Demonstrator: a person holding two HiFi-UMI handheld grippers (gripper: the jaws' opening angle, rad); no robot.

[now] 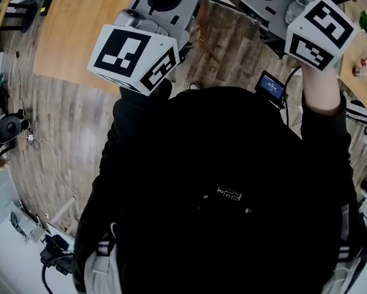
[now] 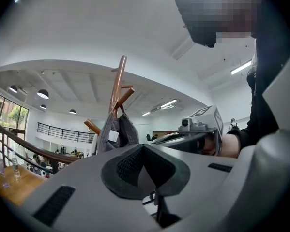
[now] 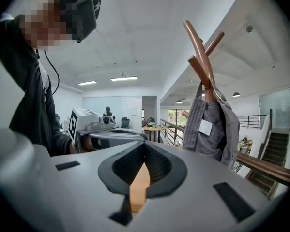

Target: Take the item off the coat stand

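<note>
A grey garment [image 3: 213, 129] with a white tag hangs from a peg of the wooden coat stand [image 3: 203, 64]. It is ahead and to the right in the right gripper view, and ahead and to the left as the grey garment [image 2: 115, 132] on the coat stand [image 2: 117, 87] in the left gripper view. Both grippers are held level, side by side, some way short of it. My left gripper [image 2: 144, 146] is shut with nothing in it. My right gripper [image 3: 145, 144] is also shut and empty. In the head view only their marker cubes [image 1: 129, 57] [image 1: 321, 32] and grey bodies show.
A person in black fills the head view. A wooden table [image 1: 79, 23] stands on the plank floor at upper left, with cables and gear [image 1: 11, 130] along the left wall. A railing [image 2: 19, 144] and a staircase [image 3: 275, 149] lie behind the stand.
</note>
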